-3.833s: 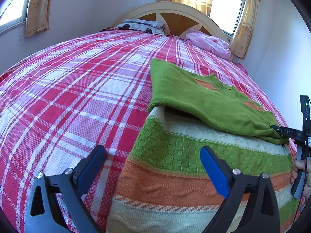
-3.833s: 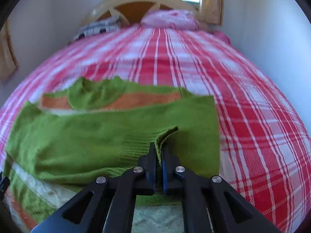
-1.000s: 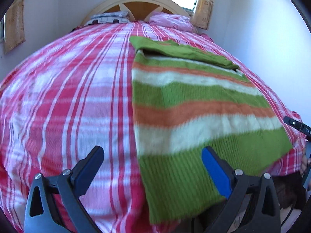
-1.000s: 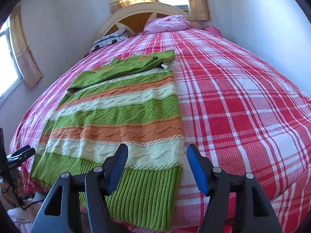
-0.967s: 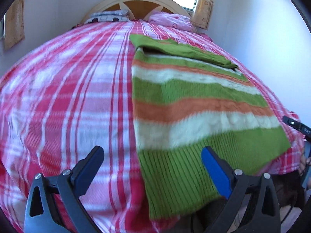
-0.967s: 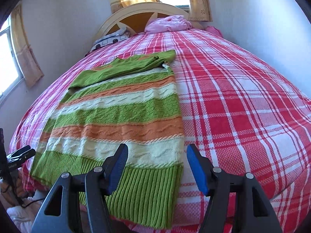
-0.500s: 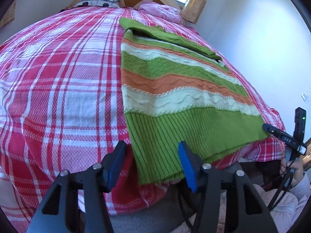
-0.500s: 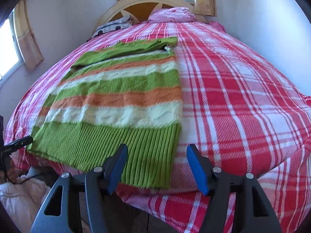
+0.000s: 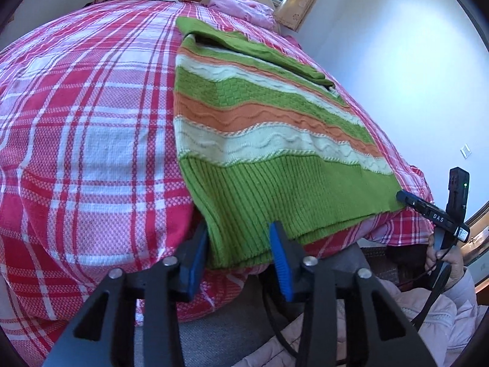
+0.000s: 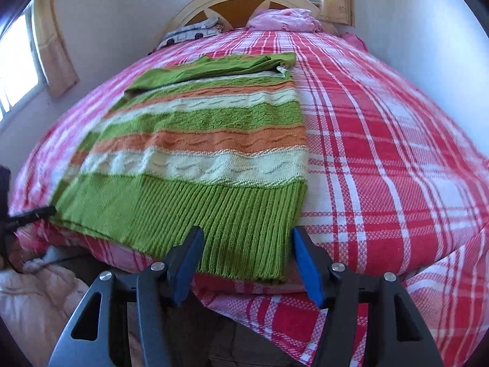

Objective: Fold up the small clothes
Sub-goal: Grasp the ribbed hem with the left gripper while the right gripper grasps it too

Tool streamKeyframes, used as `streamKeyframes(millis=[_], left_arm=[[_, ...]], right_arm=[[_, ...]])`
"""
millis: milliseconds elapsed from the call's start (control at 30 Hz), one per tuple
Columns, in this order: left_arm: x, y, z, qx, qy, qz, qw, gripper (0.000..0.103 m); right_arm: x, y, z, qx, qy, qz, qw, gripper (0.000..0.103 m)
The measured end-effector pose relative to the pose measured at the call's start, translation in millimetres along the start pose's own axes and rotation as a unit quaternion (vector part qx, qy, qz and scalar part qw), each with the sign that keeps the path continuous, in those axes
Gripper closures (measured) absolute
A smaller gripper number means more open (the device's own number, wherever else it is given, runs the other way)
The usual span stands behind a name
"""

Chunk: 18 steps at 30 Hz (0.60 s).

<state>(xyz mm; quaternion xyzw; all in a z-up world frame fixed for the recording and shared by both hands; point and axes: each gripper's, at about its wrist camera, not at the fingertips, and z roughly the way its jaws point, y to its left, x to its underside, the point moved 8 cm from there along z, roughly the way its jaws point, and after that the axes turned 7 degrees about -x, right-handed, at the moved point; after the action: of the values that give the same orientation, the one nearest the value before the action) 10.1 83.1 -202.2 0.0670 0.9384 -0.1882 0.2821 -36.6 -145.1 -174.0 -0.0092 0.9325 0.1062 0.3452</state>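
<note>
Item: green, orange and cream striped knit sweater [image 9: 262, 128], flat on red-and-white plaid bedspread [image 9: 85, 128], sleeves already folded across top, ribbed green hem [image 10: 214, 214] hanging over bed's near edge.

Your left gripper [image 9: 238, 253]: fingers closing around hem's left corner, not yet pinching.

Your right gripper [image 10: 247, 260]: fingers closing, apart, straddling hem's right corner, fabric between, no contact.

Step, as judged: taking hold of hem. Next: pinch both corners, lift together, carry hem toward collar.
</note>
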Motion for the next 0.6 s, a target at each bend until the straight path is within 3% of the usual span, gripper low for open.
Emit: streamKeyframes(millis=[100,267,500,567,600], left_arm=[[-1.4,-2.1,2.5,-0.014,0.004,0.008,0.9999,0.059],[-1.3,-5.5,5.2,-0.053,0.011,0.030,0.9981,0.068],[-1.5,-4.0,6.6,-0.068,0.009,0.035,0.9970,0.087],[-2.1,-6.9,5.5,-0.073,0.007,0.044,0.9963,0.090],[-2.4,-8.1,4.4,-0.077,0.005,0.049,0.9958,0.090]], right_arm=[[0.3,0.3,0.0,-0.010,0.007,0.003,1.000,0.044],[3.3,5.3,2.3,0.014,0.016,-0.033,0.999,0.063],[2.5,8.8,6.4,0.022,0.022,-0.047,0.998,0.064],[2.8,11.9,6.9,0.014,0.027,-0.049,0.998,0.087],[3.2,13.4,7.4,0.001,0.029,-0.040,0.999,0.088]])
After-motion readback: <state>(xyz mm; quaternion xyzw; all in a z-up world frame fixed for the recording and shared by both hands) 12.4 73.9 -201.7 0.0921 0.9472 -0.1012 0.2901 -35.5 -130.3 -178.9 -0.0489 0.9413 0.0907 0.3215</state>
